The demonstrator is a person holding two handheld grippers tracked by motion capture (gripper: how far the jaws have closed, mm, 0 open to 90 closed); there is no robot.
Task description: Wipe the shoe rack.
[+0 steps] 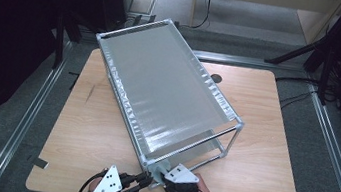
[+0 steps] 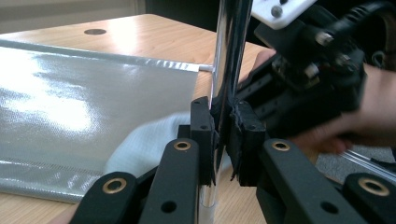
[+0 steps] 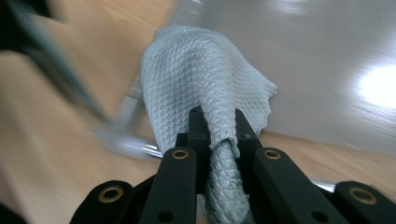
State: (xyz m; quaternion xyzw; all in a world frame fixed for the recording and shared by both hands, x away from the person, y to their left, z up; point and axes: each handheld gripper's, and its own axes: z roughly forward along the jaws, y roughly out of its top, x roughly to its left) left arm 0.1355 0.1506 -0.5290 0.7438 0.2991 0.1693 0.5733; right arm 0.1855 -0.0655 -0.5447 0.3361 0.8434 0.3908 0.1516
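A metal-framed rack (image 1: 169, 91) with silvery fabric shelves stands slanted across the wooden table. My left gripper (image 1: 146, 180) (image 2: 223, 140) is shut on the rack's chrome near-corner post (image 2: 229, 56), low down by the table. My right gripper (image 1: 165, 176) (image 3: 217, 135) is shut on a pale grey waffle-weave cloth (image 3: 205, 79) (image 2: 144, 144), whose bunched end hangs past the jaws at the rack's bottom corner. In the left gripper view the right gripper (image 2: 303, 79) and the hand holding it sit just behind the post.
The wooden table (image 1: 88, 130) has bare surface to the left and right of the rack. A round hole (image 1: 216, 78) lies in the tabletop at the far side. Metal floor rails (image 1: 29, 116) run along both sides of the table.
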